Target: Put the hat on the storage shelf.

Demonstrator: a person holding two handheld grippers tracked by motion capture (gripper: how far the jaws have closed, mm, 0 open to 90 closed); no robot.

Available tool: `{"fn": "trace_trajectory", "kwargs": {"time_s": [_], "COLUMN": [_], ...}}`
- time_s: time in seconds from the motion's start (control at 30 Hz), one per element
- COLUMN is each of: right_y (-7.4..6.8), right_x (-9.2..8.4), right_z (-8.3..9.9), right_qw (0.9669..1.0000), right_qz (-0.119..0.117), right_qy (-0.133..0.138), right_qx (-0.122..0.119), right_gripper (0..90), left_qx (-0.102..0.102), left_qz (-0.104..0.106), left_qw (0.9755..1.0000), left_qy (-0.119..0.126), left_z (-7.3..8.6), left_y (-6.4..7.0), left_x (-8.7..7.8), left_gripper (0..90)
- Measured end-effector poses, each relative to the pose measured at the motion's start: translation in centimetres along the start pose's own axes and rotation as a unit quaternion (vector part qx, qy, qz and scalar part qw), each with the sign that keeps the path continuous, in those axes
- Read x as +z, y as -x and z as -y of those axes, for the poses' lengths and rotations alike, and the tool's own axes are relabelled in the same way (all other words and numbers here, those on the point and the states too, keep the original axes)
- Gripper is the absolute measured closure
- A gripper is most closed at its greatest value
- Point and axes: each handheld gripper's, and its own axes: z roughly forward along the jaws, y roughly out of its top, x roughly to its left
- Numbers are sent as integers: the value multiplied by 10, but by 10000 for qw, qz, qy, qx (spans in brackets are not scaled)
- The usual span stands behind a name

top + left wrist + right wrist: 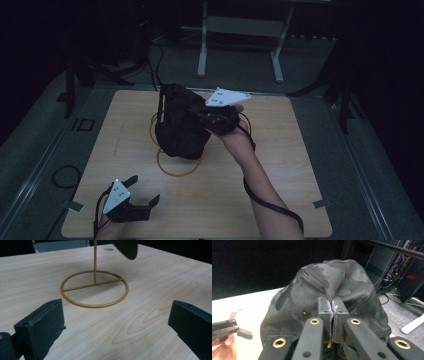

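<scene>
The cap (181,122), a black mesh one, hangs above the middle of the table (280,190), over a gold wire stand (94,287). The right gripper (212,117) holds it: in the right gripper view the two jaws are pressed together on a pinched fold of the fabric (331,293), and the rest of the cap bulges out beyond them. The pinch on cloth rather than on the brim looks chosen so the crown hangs loose and open below, probably so it can settle over the stand's post.

The left gripper (142,192) rests near the table's front left corner, jaws spread wide with nothing between them, well apart from the cap; it seems parked out of the way.

The high view gives the layout: cap over the ring, right forearm reaching in from the bottom. It hides most of the stand behind the cap. The left gripper view shows what is masked there: the full ring base with its crossbar, the upright post (95,262) rising from it, and a dark edge of the cap above. The right gripper view alone shows the grip itself, and the left gripper (229,331) far off at its left edge.
</scene>
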Motion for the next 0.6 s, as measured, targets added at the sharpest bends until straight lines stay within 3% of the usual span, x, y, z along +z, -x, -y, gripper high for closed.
{"fn": "trace_trajectory", "kwargs": {"time_s": [0.17,0.33,0.6], "right_y": [-3,-6,-5], "right_x": [13,20,22], "right_z": [1,6,7], "right_qw": [9999,9998,9998], "right_qz": [36,-9,-31], "right_qy": [-124,-108,-141], "right_qx": [28,138,140], "right_gripper": [865,692,626], "left_qx": [-49,-84,-109], "left_qz": [15,46,67], "left_qw": [10000,10000,9999], "left_qy": [22,17,9], "left_z": [0,0,1], "left_y": [-1,-2,-2], "left_x": [-1,-1,1], "left_gripper": [10,10,10]}}
